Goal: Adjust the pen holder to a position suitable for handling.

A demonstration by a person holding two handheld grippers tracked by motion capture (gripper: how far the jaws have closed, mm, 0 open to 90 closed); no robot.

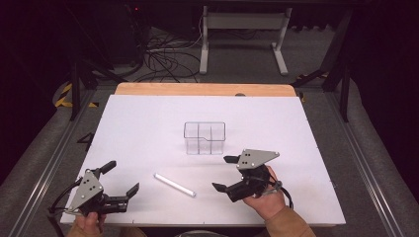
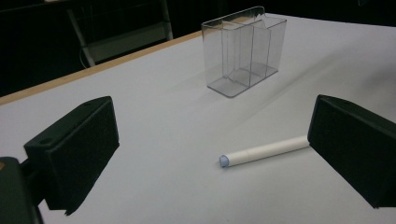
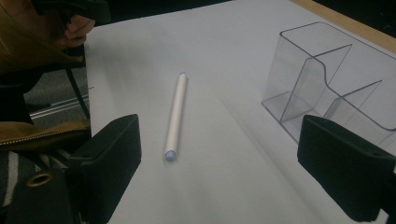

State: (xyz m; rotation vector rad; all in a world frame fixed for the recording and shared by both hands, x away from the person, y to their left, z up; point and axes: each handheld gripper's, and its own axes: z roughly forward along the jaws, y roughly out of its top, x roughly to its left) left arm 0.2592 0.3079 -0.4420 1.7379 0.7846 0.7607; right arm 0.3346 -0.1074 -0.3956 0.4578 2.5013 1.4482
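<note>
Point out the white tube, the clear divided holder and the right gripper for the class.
white tube (image 1: 174, 184), high view, middle of its length.
clear divided holder (image 1: 218, 139), high view, its right-hand wall.
right gripper (image 1: 225, 173), high view, midway between its two open jaw tips.

Tabletop (image 1: 148, 123) is evenly lit from overhead and reads bright white in the high view; surroundings are left near black. Shadows are soft and faint. Both gripper views are dimmer, with a cool grey-blue cast, and brightness falls off toward the corners. Mild softness is seen throughout all three; fine detail is lost to low resolution. Black jaws are rendered as flat dark masses with little surface detail. Faint highlights are caught on the edges of the clear organizer (image 2: 245, 51). No harsh glare is seen.
</note>
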